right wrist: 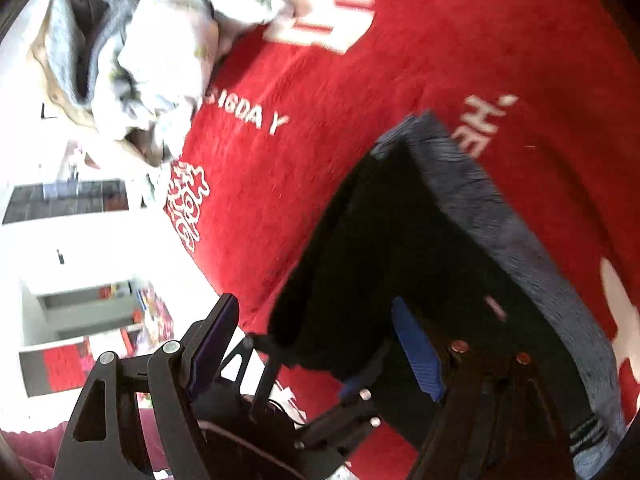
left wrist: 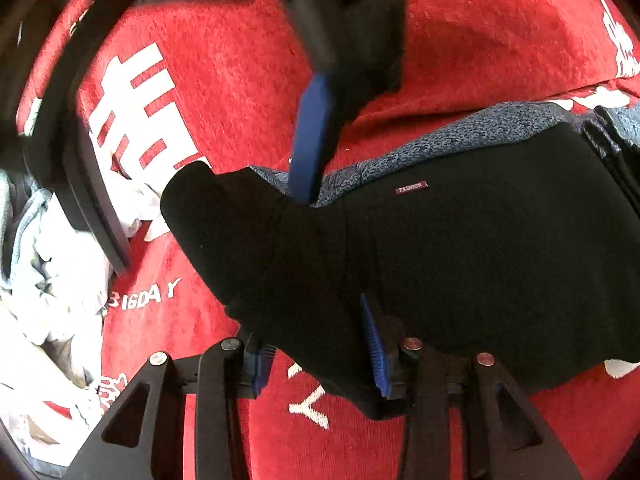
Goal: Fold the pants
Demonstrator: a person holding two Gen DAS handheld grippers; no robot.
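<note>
Crumpled pale grey-white pile of clothes [left wrist: 48, 292] lies off the left gripper's left side, on the red plush cloth with white lettering [left wrist: 224, 80]. Black fleece pants with speckled blue-grey lining [left wrist: 460, 248] lie folded directly ahead of both tools. Right view is motion-blurred; pants edge near the lens is hard to read. Left gripper [left wrist: 316, 356] wide open, blue pads either side of a pants corner, not clamped. Right gripper [right wrist: 316, 344] also spread wide, its far blue finger [right wrist: 416, 352] over the black fabric; contact unclear.
</note>
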